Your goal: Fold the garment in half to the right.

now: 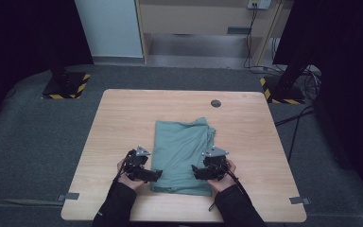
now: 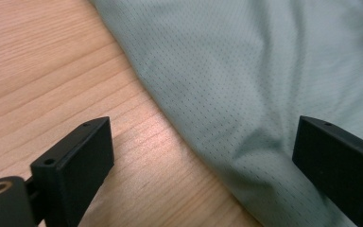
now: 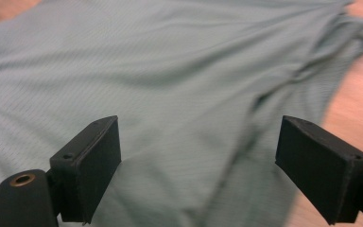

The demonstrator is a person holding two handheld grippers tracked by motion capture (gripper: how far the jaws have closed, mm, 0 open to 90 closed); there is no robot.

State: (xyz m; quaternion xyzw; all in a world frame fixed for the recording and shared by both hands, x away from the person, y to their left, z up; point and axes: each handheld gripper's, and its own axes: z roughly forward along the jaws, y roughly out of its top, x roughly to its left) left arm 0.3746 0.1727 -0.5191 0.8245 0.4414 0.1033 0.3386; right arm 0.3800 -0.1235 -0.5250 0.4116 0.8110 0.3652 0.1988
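A green-grey mesh garment (image 1: 182, 156) is laid flat near the middle of the wooden table (image 1: 123, 118), already folded into a narrow upright rectangle; its far right corner is left rumpled and bunched. The lengthwise folds are judged done.

The left gripper (image 1: 155, 174) is held at the near left edge of the cloth, jaws wide apart. In the left gripper view (image 2: 203, 156) one jaw is seen over bare wood and the other over fabric, so the cloth's edge lies between them, not yet pinched.

The right gripper (image 1: 196, 172) is held at the near right part of the garment, jaws likewise wide. In the right gripper view (image 3: 198, 161) cloth is spread beneath and between the jaws, with nothing clamped.

Remaining, by judgement: both near corners are to be seized and the near end carried toward the far end for a crosswise fold. The rumpled far corner may need smoothing.

A small dark round fitting (image 1: 215, 103) is noted in the table's far part, well apart from the cloth.
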